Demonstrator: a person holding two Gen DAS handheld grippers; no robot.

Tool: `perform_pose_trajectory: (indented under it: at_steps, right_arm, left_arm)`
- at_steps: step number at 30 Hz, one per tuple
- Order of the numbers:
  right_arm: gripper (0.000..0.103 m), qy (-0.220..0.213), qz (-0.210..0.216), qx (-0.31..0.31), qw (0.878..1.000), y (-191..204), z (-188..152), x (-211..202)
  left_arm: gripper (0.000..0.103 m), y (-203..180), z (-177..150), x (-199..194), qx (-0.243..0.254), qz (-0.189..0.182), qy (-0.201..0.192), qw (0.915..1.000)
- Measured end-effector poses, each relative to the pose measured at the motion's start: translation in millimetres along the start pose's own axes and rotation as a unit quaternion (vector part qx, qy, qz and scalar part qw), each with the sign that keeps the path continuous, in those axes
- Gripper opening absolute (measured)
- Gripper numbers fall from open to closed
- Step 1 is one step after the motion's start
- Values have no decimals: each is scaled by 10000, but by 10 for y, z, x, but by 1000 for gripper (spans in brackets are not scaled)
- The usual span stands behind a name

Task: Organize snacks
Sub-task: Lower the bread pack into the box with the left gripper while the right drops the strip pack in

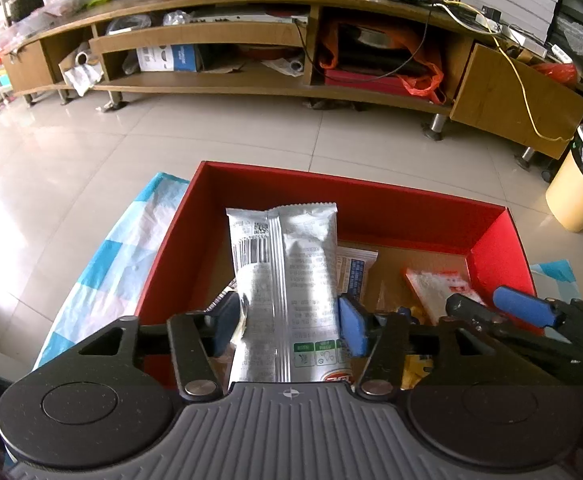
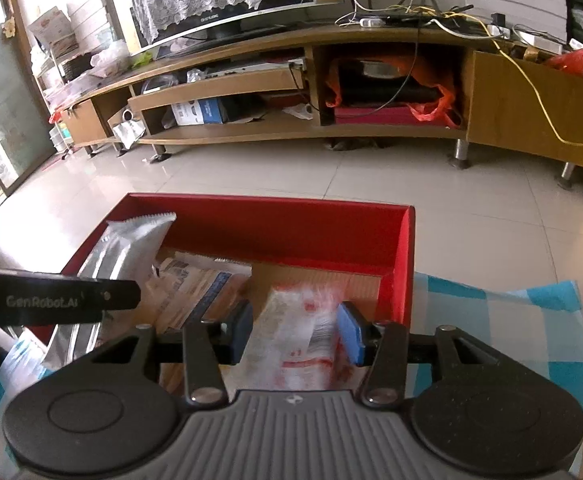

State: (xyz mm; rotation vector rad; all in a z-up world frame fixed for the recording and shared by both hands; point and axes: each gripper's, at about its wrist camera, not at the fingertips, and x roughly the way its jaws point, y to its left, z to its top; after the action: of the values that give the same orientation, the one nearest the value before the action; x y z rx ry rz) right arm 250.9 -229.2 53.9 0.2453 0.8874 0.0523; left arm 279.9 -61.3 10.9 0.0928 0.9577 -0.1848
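Snacks sit between both pairs of my tongs, over the open red cardboard box that fills the middle of each frame.

In the left wrist view, my left tongs have the long silver foil snack packet running up between them, its crimped top edge reaching toward the far red wall of the box. The blue pads stand just beside the packet's two long edges; the right pad looks a touch clear of the foil and the left pad is at its edge, so the tongs read as narrow but slackened, not squeezing. Behind the packet, lower in the box, lies a flat pale wrapper with blue print, and to the right of centre a white-and-red plastic pouch rests on the brown cardboard floor of the box.

In the right wrist view, my right tongs are closed on that white-and-red plastic pouch, both blue pads pressed against its sides; the pouch is blurred. It hangs in the lower right part of the box, near the right red wall. The silver packet leans at the left of this frame. A blue-and-white checked cloth lies under the box on the worktop.
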Motion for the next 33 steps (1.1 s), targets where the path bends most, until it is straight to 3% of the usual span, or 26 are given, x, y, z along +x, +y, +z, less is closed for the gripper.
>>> perform_pose_trajectory:
  at_steps: [5, 33]
  right_arm:
    - [48, -133, -28, -11, 9999, 17, 16, -64]
    - [50, -419, -156, -206, 9988, 117, 23, -244]
  left_arm:
    - [80, -14, 20, -50, 0, 16, -130, 9999]
    - [86, -33, 4, -207, -15, -83, -273, 9996]
